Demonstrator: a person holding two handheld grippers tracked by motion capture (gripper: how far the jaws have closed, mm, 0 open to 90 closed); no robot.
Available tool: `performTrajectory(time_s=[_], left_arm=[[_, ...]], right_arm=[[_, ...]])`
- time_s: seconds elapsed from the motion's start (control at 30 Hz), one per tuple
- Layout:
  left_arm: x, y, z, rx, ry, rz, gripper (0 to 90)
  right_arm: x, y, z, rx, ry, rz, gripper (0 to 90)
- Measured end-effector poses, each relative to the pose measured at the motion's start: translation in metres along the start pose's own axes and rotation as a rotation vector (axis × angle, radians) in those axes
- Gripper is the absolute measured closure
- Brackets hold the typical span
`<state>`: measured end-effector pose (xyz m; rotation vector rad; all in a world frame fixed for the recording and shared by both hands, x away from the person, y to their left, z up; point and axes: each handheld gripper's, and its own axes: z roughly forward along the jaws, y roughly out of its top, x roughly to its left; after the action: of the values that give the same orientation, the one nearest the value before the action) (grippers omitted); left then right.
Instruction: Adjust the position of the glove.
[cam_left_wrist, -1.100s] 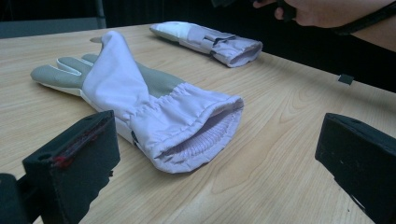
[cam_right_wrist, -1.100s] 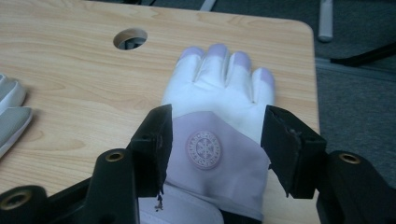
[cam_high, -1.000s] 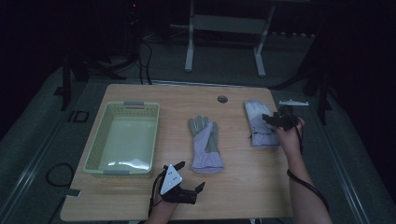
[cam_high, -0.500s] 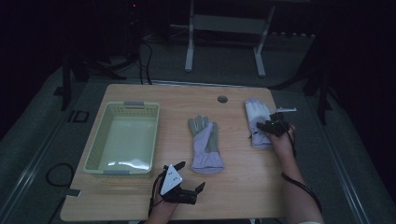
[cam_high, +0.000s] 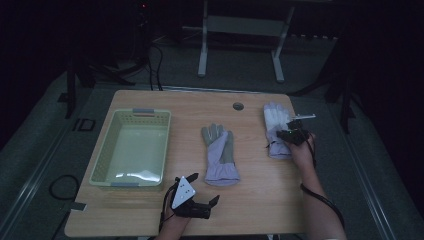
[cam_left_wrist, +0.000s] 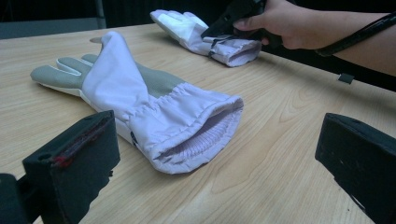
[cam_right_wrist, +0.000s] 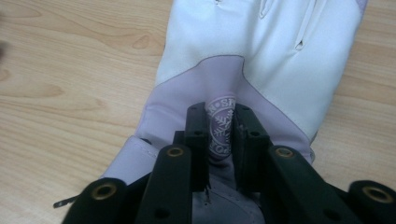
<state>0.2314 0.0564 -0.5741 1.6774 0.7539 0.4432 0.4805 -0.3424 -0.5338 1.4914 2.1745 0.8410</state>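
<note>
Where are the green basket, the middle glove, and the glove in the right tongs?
green basket (cam_high: 100, 161), high view, left rim.
middle glove (cam_high: 220, 159), high view, cuff area.
right glove (cam_right_wrist: 261, 60), right gripper view, white back.

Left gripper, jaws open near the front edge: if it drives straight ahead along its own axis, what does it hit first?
Most likely the open cuff of the middle glove, centred between the left gripper's jaws. Bare table lies before it; depth is hard to judge.

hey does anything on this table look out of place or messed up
Nothing stands out. Two gloves lie flat on the table: the middle glove untouched, the far glove pinched at its cuff by the right gripper. The green basket sits square, empty.
</note>
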Motion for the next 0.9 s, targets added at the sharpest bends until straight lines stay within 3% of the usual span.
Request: performTrajectory(time_s=[0.33, 0.53, 0.63, 0.9], left_arm=[[0.000, 0.000, 0.000, 0.000, 0.003, 0.000, 0.0], [0.000, 0.000, 0.000, 0.001, 0.004, -0.003, 0.0], [0.000, 0.000, 0.000, 0.000, 0.004, -0.001, 0.0], [0.000, 0.000, 0.000, 0.000, 0.004, 0.001, 0.0]], right_arm=[[0.001, 0.004, -0.033, -0.046, 0.020, 0.050, 80.1], [0.012, 0.010, -0.065, -0.065, 0.021, 0.025, 80.1], [0.019, 0.011, -0.084, -0.076, 0.061, 0.011, 80.4], [0.041, 0.004, -0.132, -0.106, 0.112, -0.047, 80.5]])
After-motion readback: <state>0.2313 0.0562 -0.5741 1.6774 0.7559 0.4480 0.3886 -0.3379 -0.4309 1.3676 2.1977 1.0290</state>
